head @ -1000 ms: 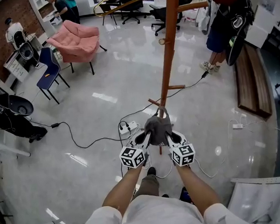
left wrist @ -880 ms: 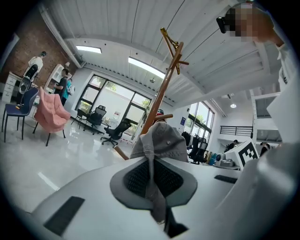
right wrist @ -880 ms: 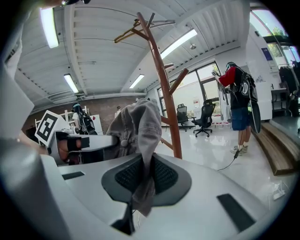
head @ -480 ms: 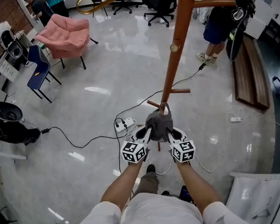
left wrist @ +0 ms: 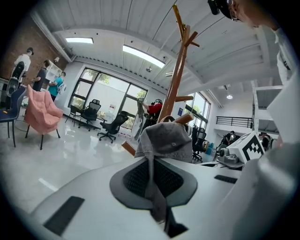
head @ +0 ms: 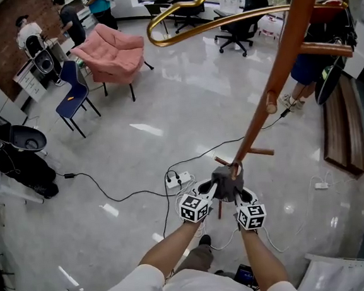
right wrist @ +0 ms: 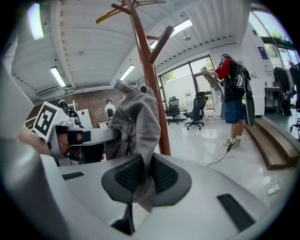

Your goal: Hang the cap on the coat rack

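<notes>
- Head view: the left gripper (head: 212, 190) and the right gripper (head: 237, 194) meet just below centre, toward 5 o'clock. They hold a grey cap (head: 228, 177) between them. The cap covers the lower end of the wooden coat rack (head: 277, 89), whose pole runs up toward 1 o'clock. A pink armchair (head: 112, 51) stands at 11 o'clock and a wooden bench (head: 342, 127) at 3 o'clock.
- Left gripper view: the jaws are pressed almost together, pinching a fold of the cap's edge. The crown bunches just above them, with the rack's pole rising behind it toward 12 o'clock.
- Right gripper view: the jaws are likewise nearly together, pinching a strip of the cap's cloth. The rest of the cap bulges at 11 o'clock of them, just beside the pole. A person (right wrist: 233, 93) in a red top stands at 3 o'clock.
</notes>
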Motion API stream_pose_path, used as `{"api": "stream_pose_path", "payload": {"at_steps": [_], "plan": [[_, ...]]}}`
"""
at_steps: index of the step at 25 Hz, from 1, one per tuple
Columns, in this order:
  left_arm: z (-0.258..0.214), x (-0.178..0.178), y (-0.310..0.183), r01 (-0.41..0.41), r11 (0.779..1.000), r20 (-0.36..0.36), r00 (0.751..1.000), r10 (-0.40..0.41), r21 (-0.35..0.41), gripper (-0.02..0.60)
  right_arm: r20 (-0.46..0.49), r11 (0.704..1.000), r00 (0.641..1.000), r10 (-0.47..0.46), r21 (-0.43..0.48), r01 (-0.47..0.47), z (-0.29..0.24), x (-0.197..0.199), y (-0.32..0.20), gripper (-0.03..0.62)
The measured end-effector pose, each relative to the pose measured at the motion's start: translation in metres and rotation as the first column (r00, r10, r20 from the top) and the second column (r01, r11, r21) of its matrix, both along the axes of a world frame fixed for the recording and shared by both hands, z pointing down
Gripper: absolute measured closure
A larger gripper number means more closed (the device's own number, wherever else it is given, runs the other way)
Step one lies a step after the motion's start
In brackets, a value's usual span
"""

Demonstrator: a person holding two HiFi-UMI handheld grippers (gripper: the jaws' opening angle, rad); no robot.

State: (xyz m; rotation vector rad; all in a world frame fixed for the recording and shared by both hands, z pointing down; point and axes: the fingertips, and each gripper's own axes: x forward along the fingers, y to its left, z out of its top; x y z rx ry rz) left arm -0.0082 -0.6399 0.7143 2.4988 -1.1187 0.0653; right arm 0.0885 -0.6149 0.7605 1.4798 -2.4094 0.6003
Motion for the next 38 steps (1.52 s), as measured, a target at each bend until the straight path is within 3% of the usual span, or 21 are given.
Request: {"api": "stream_pose_path", "payload": {"at_steps": [14, 16, 19, 24, 26, 29, 31, 38], "plan": [[0.025, 0.009, -0.024, 0.041, 0.997, 0.076, 0.996, -0.036, -0.067, 0.555, -0.05, 0.999, 0.998, -0.044, -0.006, 0.044, 0.016, 0.007, -0.027, 0.526], [0.03, 0.008, -0.019, 0.047, 0.997, 0.102, 0.994, -0.04, -0.069, 0.522, -0.059, 0.998, 0.996, -0.06, -0.014, 0.059, 0.02, 0.006, -0.022, 0.459], [0.045, -0.001, -0.011, 0.067, 0.995, 0.136, 0.989, -0.056, -0.073, 0.442, -0.078, 0.997, 0.994, -0.073, -0.021, 0.071, 0.029, 0.011, -0.013, 0.436], [0.077, -0.02, 0.029, 0.115, 0.984, 0.175, 0.98, -0.09, -0.135, 0.44, -0.076, 0.997, 0.996, -0.043, -0.061, 0.038, 0.05, 0.038, 0.023, 0.436], [0.084, -0.021, 0.065, 0.124, 0.977, 0.158, 0.983, -0.097, -0.171, 0.44, -0.06, 0.996, 0.997, -0.049, -0.071, 0.045, 0.051, 0.045, 0.054, 0.441], [0.065, -0.016, 0.112, 0.117, 0.979, 0.125, 0.988, -0.096, -0.168, 0.476, -0.032, 0.996, 0.996, -0.086, -0.029, 0.085, 0.025, 0.047, 0.093, 0.512], [0.043, -0.007, 0.14, 0.108, 0.985, 0.096, 0.991, -0.096, -0.132, 0.512, -0.01, 0.993, 0.993, -0.116, 0.028, 0.116, -0.003, 0.052, 0.119, 0.543], [-0.052, 0.03, 0.239, 0.121, 0.992, -0.043, 0.992, -0.12, 0.025, 0.554, 0.051, 0.957, 0.984, -0.169, 0.247, 0.151, -0.121, 0.088, 0.231, 0.562]]}}
